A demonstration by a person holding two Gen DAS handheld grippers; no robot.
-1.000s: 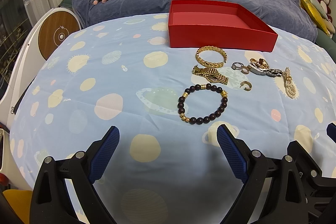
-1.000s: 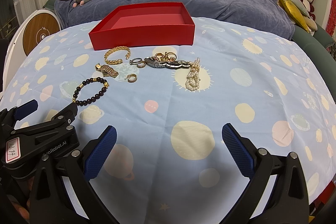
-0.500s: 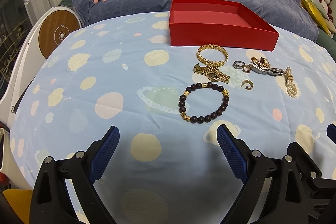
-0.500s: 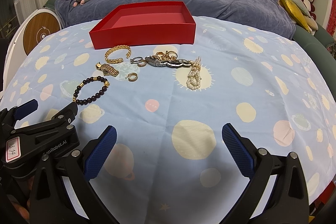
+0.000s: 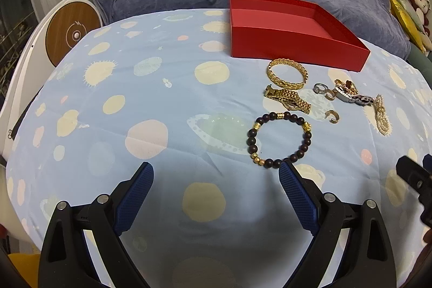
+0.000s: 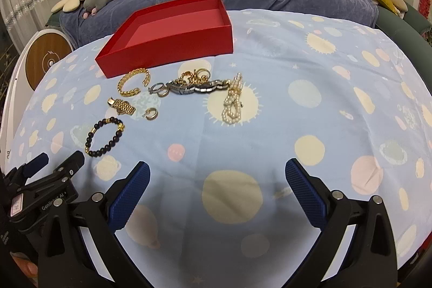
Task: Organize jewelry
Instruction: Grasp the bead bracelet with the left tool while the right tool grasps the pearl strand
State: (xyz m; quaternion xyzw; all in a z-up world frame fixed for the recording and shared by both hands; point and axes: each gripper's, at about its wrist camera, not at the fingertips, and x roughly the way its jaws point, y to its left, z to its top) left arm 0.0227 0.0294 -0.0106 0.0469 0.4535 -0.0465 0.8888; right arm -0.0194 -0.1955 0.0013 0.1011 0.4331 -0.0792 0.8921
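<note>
- Right tongs spread wide above a blue planet-print surface, holding nothing.
- Empty red box; just before it lie a gold bangle, pearl strand, beaded bracelet.
- Tangled gold pieces, possibly rings.

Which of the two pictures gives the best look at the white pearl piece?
The right wrist view: the pearl piece lies near the middle, and its looped strands and beads are easy to make out. In the left wrist view it sits near the right edge, foreshortened into a thin strip, so its shape is hard to read.
</note>
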